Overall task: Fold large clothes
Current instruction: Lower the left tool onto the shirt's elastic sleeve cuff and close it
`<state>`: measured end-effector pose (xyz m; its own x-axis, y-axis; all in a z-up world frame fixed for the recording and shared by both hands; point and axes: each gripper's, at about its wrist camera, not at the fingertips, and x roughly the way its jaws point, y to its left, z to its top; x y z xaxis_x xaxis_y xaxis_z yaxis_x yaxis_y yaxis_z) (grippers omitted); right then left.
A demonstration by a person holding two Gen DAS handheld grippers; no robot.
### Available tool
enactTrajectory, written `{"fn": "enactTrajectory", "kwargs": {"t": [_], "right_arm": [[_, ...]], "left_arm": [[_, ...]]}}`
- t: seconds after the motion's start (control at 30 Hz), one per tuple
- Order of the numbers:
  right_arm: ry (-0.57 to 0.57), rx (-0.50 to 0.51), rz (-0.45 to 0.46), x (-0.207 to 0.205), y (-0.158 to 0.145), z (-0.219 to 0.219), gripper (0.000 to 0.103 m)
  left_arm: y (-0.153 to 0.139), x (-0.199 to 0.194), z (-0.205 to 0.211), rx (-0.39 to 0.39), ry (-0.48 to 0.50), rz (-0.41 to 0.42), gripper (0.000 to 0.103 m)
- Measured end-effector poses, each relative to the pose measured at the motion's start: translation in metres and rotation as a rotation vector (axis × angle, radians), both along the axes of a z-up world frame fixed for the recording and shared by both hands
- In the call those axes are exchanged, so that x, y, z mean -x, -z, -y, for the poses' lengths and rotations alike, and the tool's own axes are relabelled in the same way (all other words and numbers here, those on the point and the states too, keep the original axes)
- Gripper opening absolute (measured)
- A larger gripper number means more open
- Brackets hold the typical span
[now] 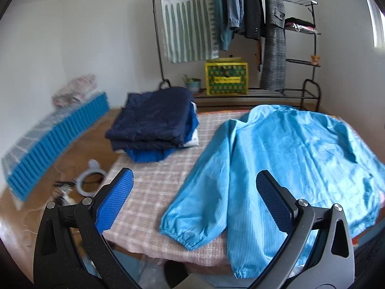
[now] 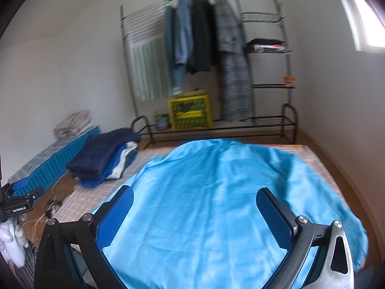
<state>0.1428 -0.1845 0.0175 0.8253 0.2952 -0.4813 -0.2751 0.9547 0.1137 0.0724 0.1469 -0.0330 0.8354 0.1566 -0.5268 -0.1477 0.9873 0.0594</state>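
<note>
A light blue jacket (image 1: 288,154) lies spread flat on the checked cloth of the table (image 1: 154,187), back up. Its left sleeve runs down toward the near edge and ends in an elastic cuff (image 1: 182,234). My left gripper (image 1: 195,180) hovers open above that sleeve, holding nothing. In the right wrist view the same jacket (image 2: 211,192) fills the table, and my right gripper (image 2: 195,197) stands open over its lower back, apart from the fabric.
A stack of folded dark navy and blue clothes (image 1: 151,125) sits at the table's far left corner. Behind stands a metal clothes rack (image 1: 240,24) with hanging garments and a yellow crate (image 1: 226,79). A blue mat (image 1: 55,144) and a white ring (image 1: 90,180) lie on the floor at left.
</note>
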Motion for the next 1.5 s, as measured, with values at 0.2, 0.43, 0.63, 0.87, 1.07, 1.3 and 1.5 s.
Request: {"fn": "enactTrajectory", "kwargs": {"t": [0.2,0.43,0.63,0.87,1.07,1.3,1.5], "right_arm": [[-0.121,-0.001,-0.031,-0.037,0.014,-0.045,0.101],[-0.205,-0.027,-0.075,-0.05,0.054,-0.08,0.082],[-0.228,-0.049,-0.186,-0.06,0.076,-0.08,0.07],[-0.181,0.025,-0.183,-0.06,0.09,-0.075,0.07],[-0.166,0.063,-0.221,-0.068,0.103,-0.073,0.07],[-0.189,0.035,-0.294,-0.078,0.114,-0.074,0.05],[-0.227,0.046,-0.324,-0.076,0.119,-0.083,0.048]], "left_arm": [[0.035,-0.037,-0.06,0.153,-0.057,-0.159,0.079],[0.128,-0.061,-0.136,0.498,-0.162,-0.381,0.061],[0.182,-0.067,-0.161,0.644,-0.208,-0.499,0.061],[0.213,-0.078,-0.167,0.752,-0.224,-0.563,0.061],[0.211,-0.089,-0.161,0.691,-0.189,-0.55,0.031],[0.209,-0.092,-0.16,0.702,-0.171,-0.527,0.001],[0.14,-0.086,-0.15,0.732,-0.041,-0.317,0.0]]}}
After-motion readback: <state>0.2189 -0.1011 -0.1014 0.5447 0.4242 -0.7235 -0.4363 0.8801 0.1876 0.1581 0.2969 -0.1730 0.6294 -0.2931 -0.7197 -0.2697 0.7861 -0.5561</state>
